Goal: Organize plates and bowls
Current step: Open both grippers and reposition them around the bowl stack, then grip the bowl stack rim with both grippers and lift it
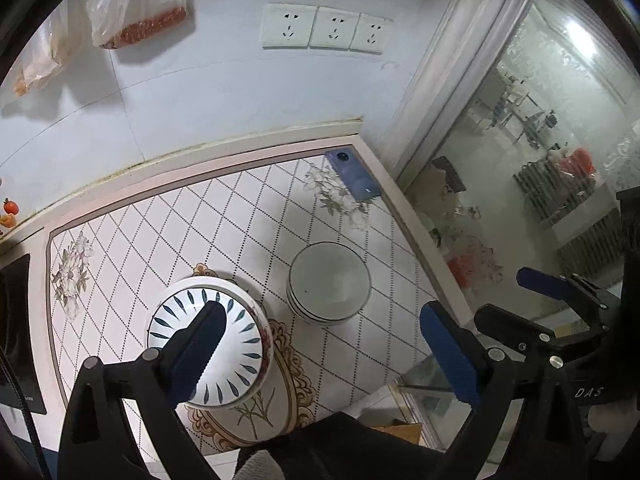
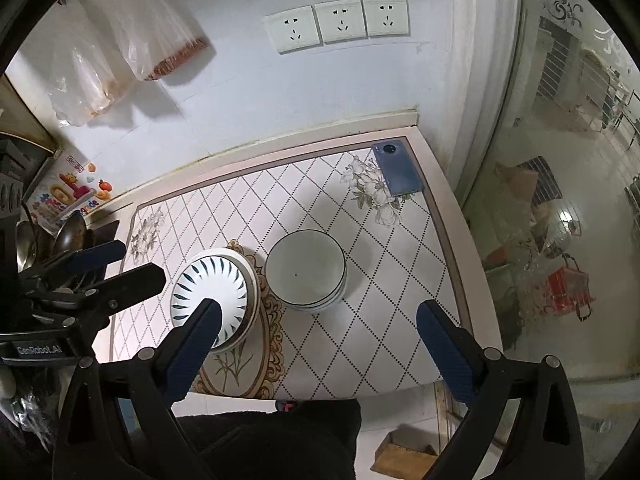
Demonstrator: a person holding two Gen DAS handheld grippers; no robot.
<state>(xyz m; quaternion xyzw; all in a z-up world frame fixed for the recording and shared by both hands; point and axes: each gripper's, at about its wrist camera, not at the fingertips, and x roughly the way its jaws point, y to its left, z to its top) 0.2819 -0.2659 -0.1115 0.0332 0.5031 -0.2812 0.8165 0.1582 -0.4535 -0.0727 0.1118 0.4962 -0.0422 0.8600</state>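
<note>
White tiled wall [image 1: 224,92] with three sockets [image 1: 326,28] backs a surface [image 1: 224,216] covered in a diamond-grid cloth with flower prints at its corners. Two plastic bags [image 2: 132,48] hang on the wall at upper left. Blue phone [image 2: 401,169] lies flat at the far right corner of the surface, partly over a flower print. Two dish piles sit near the middle, close together but apart: on the left, a stack of bowls [image 1: 210,344] whose topmost piece carries dark leaf strokes around the wall; on the right, a stack of plain white plates [image 1: 329,283] with thin dark rim lines. Left gripper [image 1: 324,348] hangs above the surface, fingers [image 1: 448,348] spread wide, gripping nothing; its left finger overlaps the patterned stack in view, contact not clear. Right gripper [image 2: 320,344] hangs likewise, fingers [image 2: 444,344] released and wide apart, nothing between them. From the right wrist view, the left gripper shows at the left edge, beside the bowls. Glass door [image 2: 560,200] stands to the right of the surface.
</note>
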